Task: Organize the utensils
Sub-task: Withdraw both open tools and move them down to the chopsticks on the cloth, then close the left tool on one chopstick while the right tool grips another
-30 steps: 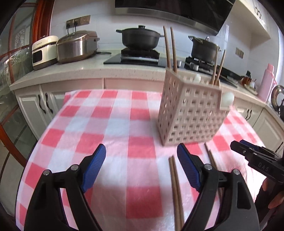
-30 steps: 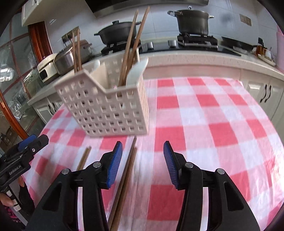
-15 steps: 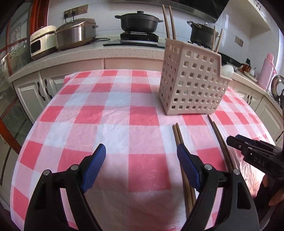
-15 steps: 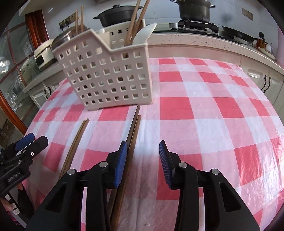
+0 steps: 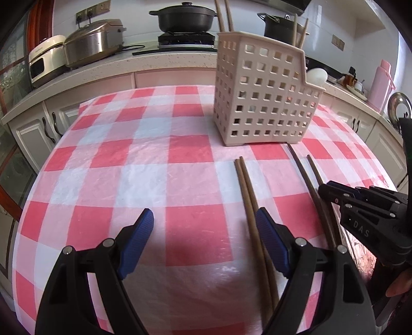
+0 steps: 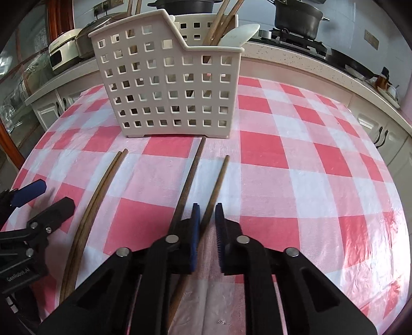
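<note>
Now, from my two wrist views, the largest thing I see is the table (image 5: pixel 144 159), covered with a red and white checked cloth (image 6: pixel 296 180). Behind it runs a kitchen counter with a rice cooker (image 5: pixel 92 41) and two dark pots (image 5: pixel 185 18) on the stove.

On the cloth stands a perforated utensil basket (image 6: pixel 167 85), upright, pale in colour. Some chopsticks and a white spoon (image 6: pixel 239 33) stick out from its top.

In front of the basket lie two pairs of wooden chopsticks. One pair (image 5: pixel 251 206) lies close together, the sticks touching, and it runs toward my left gripper (image 5: pixel 203 224). Its jaws stand wide apart with nothing between them; the pair passes just beside the right blue pad, on its inner side, and then goes under that jaw.

The other pair (image 6: pixel 190 180) is spread a little: one stick reaches almost to the foot of the basket, the second stick (image 6: pixel 219 180) lies beside it. My right gripper (image 6: pixel 207 219) is low over this pair. Its jaws have just been closing and are now nearly together, and the second stick runs into the narrow gap between the blue pads. I judge that the pads press on it, while the longer stick passes outside, by the left pad.
</note>
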{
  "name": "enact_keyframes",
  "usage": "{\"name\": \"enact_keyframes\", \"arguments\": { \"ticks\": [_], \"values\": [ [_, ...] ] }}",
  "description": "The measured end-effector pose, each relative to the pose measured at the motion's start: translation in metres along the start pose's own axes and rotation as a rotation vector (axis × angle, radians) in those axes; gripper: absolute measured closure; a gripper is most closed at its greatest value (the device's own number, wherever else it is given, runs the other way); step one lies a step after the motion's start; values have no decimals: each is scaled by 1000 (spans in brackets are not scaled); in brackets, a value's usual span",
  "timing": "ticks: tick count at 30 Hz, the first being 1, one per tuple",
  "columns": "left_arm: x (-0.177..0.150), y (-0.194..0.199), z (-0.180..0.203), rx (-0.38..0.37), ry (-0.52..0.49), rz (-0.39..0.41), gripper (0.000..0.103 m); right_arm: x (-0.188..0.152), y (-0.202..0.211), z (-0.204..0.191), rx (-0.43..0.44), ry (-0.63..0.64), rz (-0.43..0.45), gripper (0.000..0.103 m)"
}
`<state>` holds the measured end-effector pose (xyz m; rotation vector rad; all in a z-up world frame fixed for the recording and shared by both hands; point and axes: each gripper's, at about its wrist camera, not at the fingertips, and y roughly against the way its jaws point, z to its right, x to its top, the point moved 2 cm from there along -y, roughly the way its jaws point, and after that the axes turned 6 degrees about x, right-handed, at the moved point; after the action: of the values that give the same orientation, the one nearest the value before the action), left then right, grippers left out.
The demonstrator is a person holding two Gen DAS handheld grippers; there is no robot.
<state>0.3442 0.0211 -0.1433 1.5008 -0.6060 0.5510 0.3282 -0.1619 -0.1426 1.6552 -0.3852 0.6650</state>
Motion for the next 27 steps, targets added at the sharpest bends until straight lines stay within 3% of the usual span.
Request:
{"name": "enact_keyframes", "arguments": {
  "ticks": [9,14,17,19,21,27],
  "values": [
    [4,-18,12,25,-22,-51,34,-3,3,7,48,-9,3,93],
    [7,-26,17,77,-40,-69,41,-2,3,8,60,0,2,93],
    [8,-25,23,61,-66,-65,56,-2,3,8,56,15,2,93],
    [7,-23,30,40,-93,-64,82,-2,2,7,57,18,3,93],
    [7,-21,39,37,-119,-62,95,-2,3,10,69,-2,5,94],
    [3,-14,34,-9,-71,-52,96,-5,15,19,131,-57,41,96]
  ]
}}
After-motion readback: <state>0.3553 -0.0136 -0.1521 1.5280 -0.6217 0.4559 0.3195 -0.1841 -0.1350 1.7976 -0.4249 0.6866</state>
